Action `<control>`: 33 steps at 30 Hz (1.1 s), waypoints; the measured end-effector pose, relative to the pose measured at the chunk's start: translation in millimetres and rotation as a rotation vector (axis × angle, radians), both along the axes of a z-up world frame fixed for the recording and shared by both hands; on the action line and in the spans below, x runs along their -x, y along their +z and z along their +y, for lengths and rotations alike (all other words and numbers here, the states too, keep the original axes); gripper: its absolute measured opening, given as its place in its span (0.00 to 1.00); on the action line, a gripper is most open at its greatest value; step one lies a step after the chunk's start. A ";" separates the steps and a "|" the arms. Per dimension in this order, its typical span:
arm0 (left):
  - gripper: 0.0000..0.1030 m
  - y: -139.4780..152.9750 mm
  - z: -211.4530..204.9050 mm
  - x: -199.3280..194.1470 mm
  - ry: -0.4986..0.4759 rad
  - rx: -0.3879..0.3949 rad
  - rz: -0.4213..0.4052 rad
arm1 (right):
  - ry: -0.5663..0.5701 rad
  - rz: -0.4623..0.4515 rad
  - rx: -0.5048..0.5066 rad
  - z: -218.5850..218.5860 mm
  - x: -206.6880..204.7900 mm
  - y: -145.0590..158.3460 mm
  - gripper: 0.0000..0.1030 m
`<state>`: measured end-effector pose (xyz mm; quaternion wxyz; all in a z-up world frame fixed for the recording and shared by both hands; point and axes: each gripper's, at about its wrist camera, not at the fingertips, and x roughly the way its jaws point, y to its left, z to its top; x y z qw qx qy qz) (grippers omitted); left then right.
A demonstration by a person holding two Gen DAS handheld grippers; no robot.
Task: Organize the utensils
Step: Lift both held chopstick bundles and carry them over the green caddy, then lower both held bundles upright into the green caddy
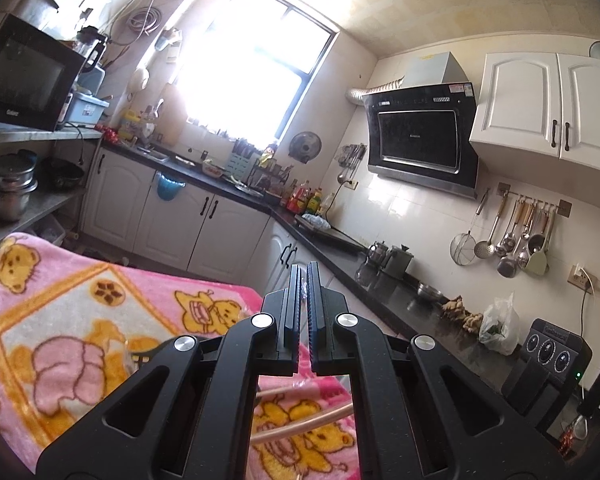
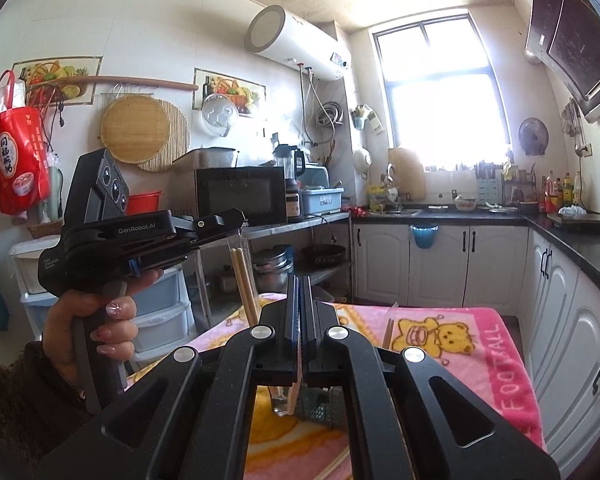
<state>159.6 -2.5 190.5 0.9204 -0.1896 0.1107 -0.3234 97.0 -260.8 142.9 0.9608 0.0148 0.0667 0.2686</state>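
The left tool (image 1: pixel 304 276) is being held up high above a pink blanket (image 1: pixel 60 304) with yellow bears that is covering the bench. Its two jaws are being squeezed together on the top of a thin clear plastic wrapper (image 1: pixel 303 289). In the right wrist view, the left tool (image 2: pixel 242 216) is being gripped by a hand (image 2: pixel 96 312) with painted nails, and a pair of light wooden chopsticks (image 2: pixel 244 284) is hanging down from it inside the clear wrapper.

The right tool (image 2: pixel 302 280) is being held with its jaws pressed nearly closed, and a thin pale stick (image 2: pixel 296 384) is being pinched between them. A clear piece and a green mesh thing (image 2: pixel 320 404) are being seen just below it. More chopsticks (image 2: pixel 388 332) are lying on the blanket nearby
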 end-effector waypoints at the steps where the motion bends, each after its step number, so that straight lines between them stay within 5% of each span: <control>1: 0.01 2.4 0.2 -0.9 0.004 0.000 -0.006 | -0.002 -0.002 0.000 -0.2 -1.1 0.9 0.01; 23: 0.01 36.8 -1.3 -23.6 0.053 0.033 -0.074 | -0.052 -0.090 -0.018 -5.7 -26.4 42.3 0.01; 33: 0.01 28.5 -10.8 -41.7 0.085 0.010 -0.060 | -0.082 -0.078 -0.004 -8.6 -49.5 45.9 0.01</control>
